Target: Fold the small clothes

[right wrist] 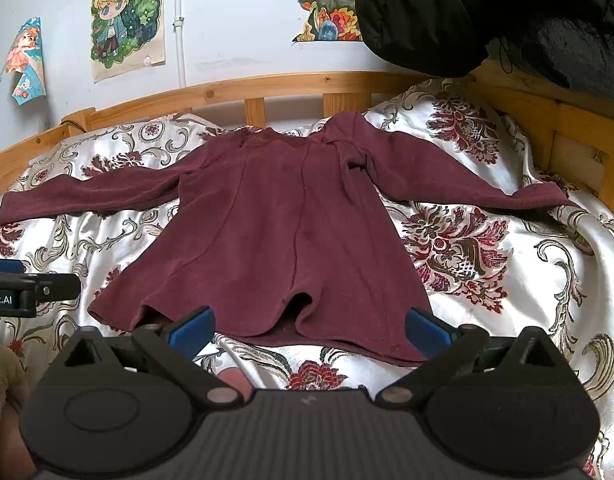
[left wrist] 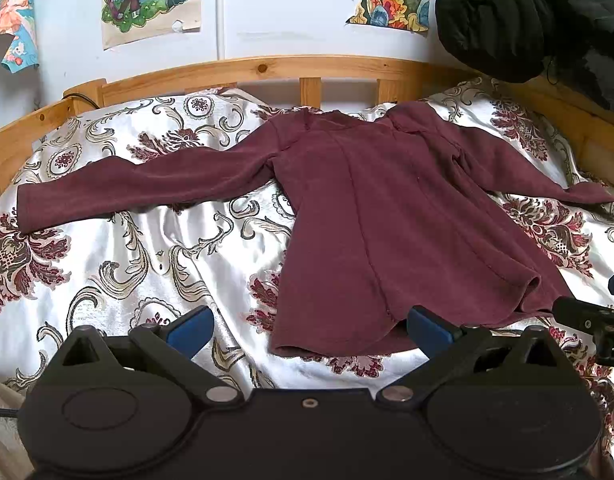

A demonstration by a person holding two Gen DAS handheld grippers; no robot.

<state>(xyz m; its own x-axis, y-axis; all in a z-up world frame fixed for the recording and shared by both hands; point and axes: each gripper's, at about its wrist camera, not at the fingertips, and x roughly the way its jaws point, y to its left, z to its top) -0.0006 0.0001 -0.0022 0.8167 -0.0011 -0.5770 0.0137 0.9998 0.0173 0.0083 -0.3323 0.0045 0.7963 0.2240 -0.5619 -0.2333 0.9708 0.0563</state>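
Both my tongs hang low at the near edge of the bed with nothing in them: my left gripper (left wrist: 309, 330) and my right gripper (right wrist: 309, 330) each have their jaws spread wide, the blue pads flanking the hem, I judge so I can pinch the bottom corners. Beyond them the maroon top (left wrist: 371, 216) lies flat on the patterned quilt (left wrist: 127, 264), sleeves stretched out sideways, collar toward the wooden headboard (left wrist: 267, 68), ready for folding.

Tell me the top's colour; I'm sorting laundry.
Plain maroon long-sleeved top, no pattern; clearest in the right wrist view.
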